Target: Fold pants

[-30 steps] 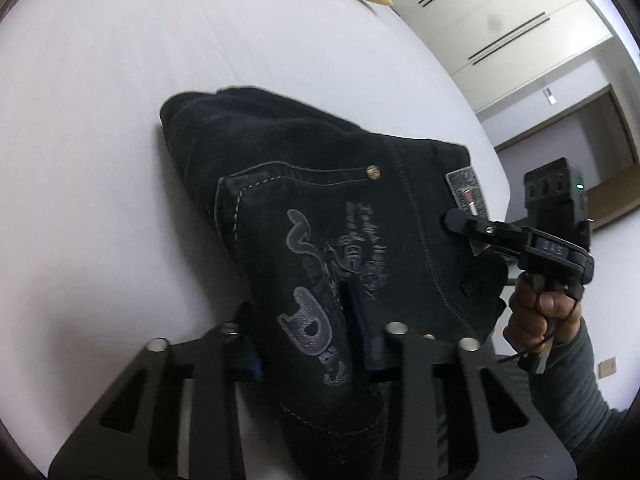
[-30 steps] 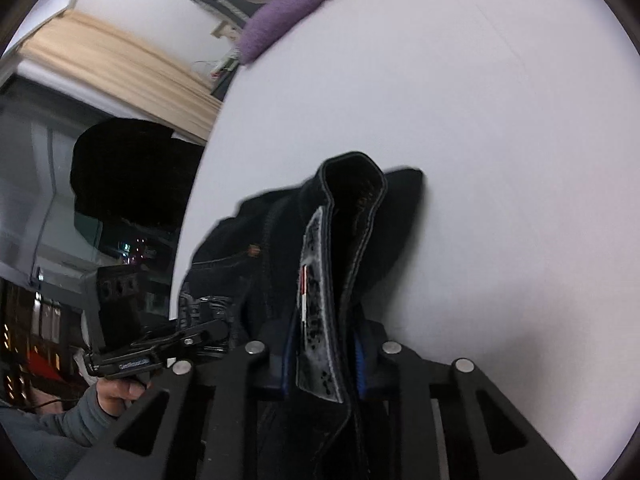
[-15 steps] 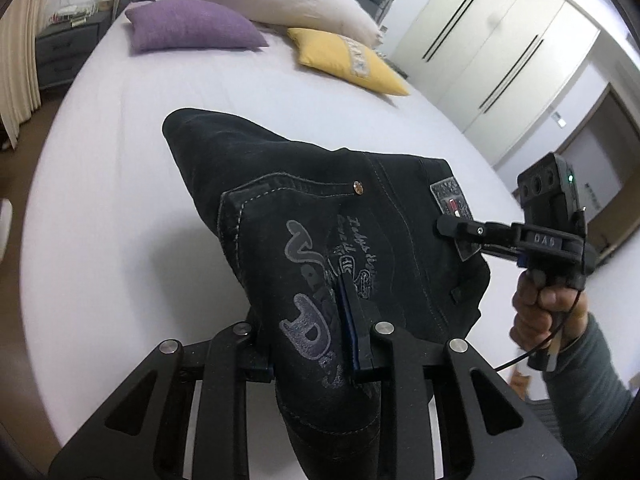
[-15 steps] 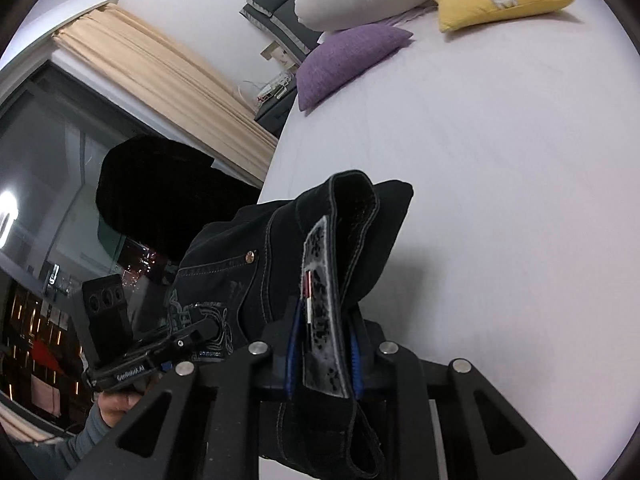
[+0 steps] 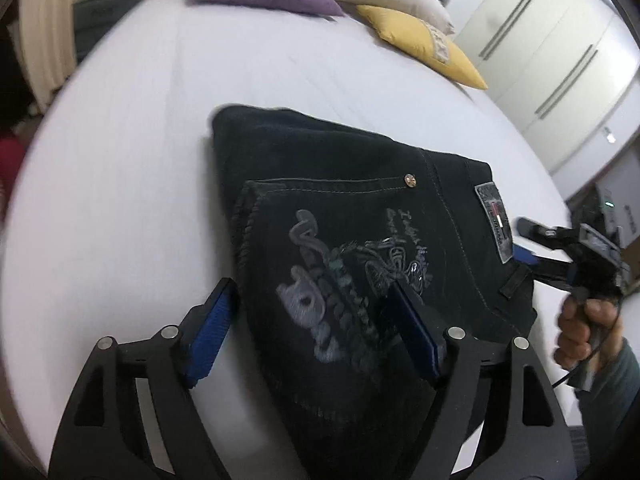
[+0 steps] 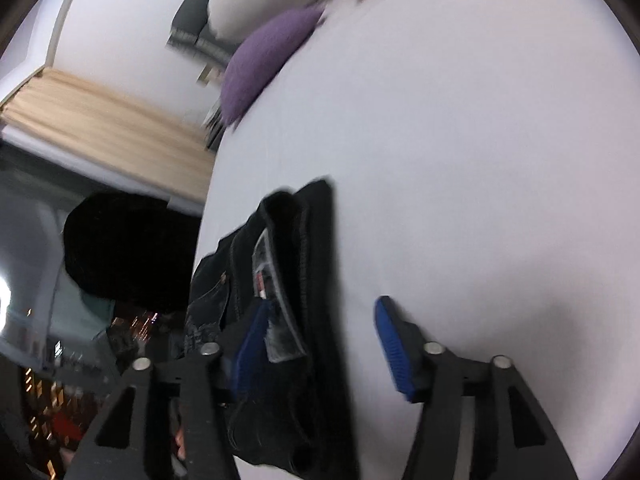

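Both claws, left claw (image 5: pixel 316 320) and right claw (image 6: pixel 320 332), just opened, releasing the pants (image 5: pixel 360 240); embroidery unreadable.

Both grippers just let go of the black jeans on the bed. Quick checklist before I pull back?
1. Left gripper open, jaws just opened: ok.
2. Right gripper open, jaws just opened: ok.
3. Folded black denim jeans resting on the white bed sheet: ok.
4. Denim clear of the blue pads: not ok, cloth lies between both pairs.
5. Fold edges aligned: cannot tell.
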### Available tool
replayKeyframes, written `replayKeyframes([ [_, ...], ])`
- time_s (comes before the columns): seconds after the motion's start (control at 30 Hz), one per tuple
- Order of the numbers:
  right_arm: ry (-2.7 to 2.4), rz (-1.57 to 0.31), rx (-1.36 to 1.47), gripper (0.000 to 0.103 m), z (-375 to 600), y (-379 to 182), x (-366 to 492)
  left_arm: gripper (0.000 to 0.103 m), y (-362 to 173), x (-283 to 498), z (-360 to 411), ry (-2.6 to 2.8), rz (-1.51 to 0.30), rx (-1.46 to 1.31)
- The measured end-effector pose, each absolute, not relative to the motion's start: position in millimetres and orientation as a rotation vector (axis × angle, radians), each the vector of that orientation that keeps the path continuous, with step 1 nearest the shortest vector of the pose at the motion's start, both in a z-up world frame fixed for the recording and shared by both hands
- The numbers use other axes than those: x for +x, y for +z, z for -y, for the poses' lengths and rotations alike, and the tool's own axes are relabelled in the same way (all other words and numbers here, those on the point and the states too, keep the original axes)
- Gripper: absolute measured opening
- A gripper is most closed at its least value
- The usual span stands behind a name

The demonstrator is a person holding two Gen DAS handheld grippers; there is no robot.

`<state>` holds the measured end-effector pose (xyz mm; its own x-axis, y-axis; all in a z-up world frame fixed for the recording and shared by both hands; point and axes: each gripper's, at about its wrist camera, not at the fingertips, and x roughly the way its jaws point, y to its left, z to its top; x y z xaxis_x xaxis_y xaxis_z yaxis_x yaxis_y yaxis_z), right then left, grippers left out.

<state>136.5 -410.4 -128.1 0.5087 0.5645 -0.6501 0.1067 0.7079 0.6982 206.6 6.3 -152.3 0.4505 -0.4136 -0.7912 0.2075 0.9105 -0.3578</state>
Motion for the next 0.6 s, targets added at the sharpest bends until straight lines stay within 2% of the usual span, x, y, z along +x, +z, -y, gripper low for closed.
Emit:
replayKeyframes([
  [0.07,0.264,-0.965,0.721,0.068,416,-107,120,0.077,-132,194,-7,-0.358,-0.967,-0.196],
  [0.1,0.250,-0.930,0.685,0.068,417,-91,109,0.081,-117,181,-9,-0.337,-0.912,-0.164],
  [0.13,0.239,-0.903,0.647,0.069,416,-78,98,0.089,-99,165,-6,-0.309,-0.846,-0.123],
  [0.23,0.191,-0.799,0.497,0.074,404,-33,64,0.103,-44,106,-5,-0.241,-0.610,-0.025],
  [0.33,0.138,-0.644,0.357,0.085,383,21,22,0.103,7,49,11,-0.156,-0.419,0.074],
  [0.43,0.097,-0.462,0.283,0.103,367,71,-18,0.103,60,1,21,-0.053,-0.305,0.117],
  [0.53,0.044,-0.271,0.200,0.103,348,120,-66,0.103,106,-48,9,-0.046,-0.154,0.034],
  [0.6,0.011,-0.163,0.164,0.103,341,149,-95,0.103,139,-67,2,-0.062,-0.119,0.013],
])
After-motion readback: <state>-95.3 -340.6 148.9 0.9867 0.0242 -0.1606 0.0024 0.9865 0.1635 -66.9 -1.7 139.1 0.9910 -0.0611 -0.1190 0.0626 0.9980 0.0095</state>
